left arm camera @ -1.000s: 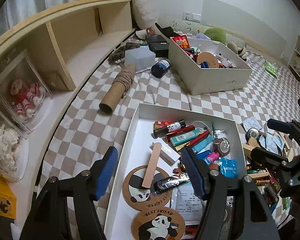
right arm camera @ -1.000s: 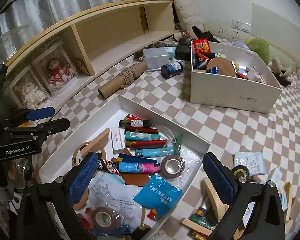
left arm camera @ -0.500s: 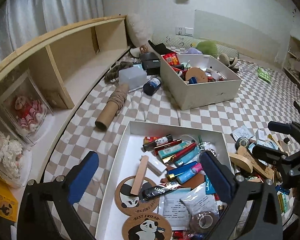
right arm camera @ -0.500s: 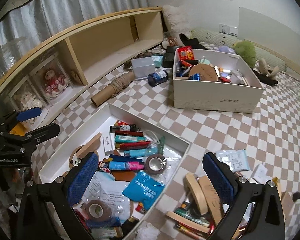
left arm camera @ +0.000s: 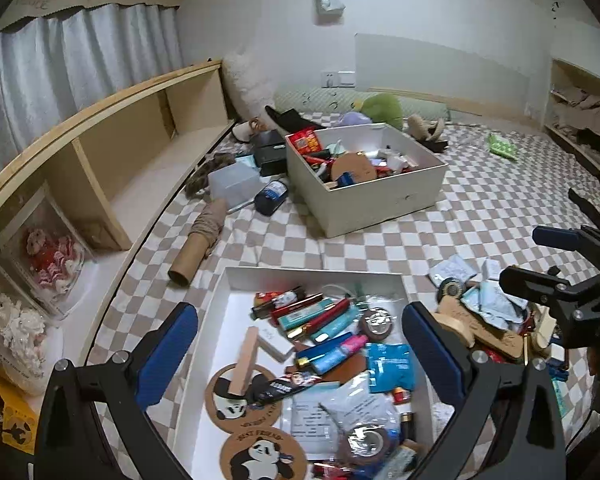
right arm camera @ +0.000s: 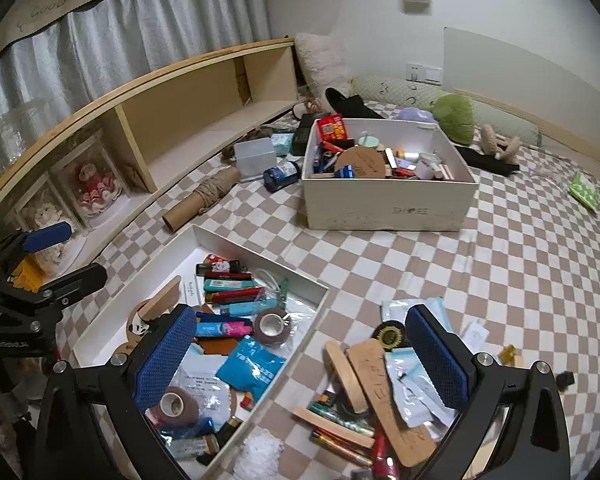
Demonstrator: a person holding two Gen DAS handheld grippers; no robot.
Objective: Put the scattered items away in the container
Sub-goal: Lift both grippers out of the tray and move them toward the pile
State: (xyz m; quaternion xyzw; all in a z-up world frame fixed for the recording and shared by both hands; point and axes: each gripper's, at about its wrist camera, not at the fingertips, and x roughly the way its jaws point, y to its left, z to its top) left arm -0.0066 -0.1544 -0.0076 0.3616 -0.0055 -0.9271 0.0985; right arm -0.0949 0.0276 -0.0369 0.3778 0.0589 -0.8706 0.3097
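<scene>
Over the checkered bed cover [right arm camera: 440,264], both claws hang empty with their blue pads spread wide. Below the left claw [left arm camera: 300,344] lies the shallow white tray [left arm camera: 312,274], which already holds lighters, tubes, a blue packet [left arm camera: 390,366], rolls of brown tape and two round panda coasters [left arm camera: 260,456]; a pale wooden stick [left arm camera: 246,356] rests across one coaster. The right claw [right arm camera: 300,354] straddles the tray's right-hand wall [right arm camera: 308,334]: its left pad is over the tray's contents, its right pad over the scattered pile [right arm camera: 376,396] just beside the tray. That pile includes flat wooden pieces, clear-wrapped packets, a round dark badge [right arm camera: 388,334] and thin pens or sticks, all lying loose on the cover and overlapping one another. Further back stands a deeper white box [right arm camera: 388,208], filled with small items and a round brown disc. Near it lie a cardboard tube [right arm camera: 198,204] wound with twine, a dark blue bottle [right arm camera: 282,174] on its side and a frosted plastic case [right arm camera: 256,156]. A wooden shelf [right arm camera: 180,112] runs along the left edge of the bed.
</scene>
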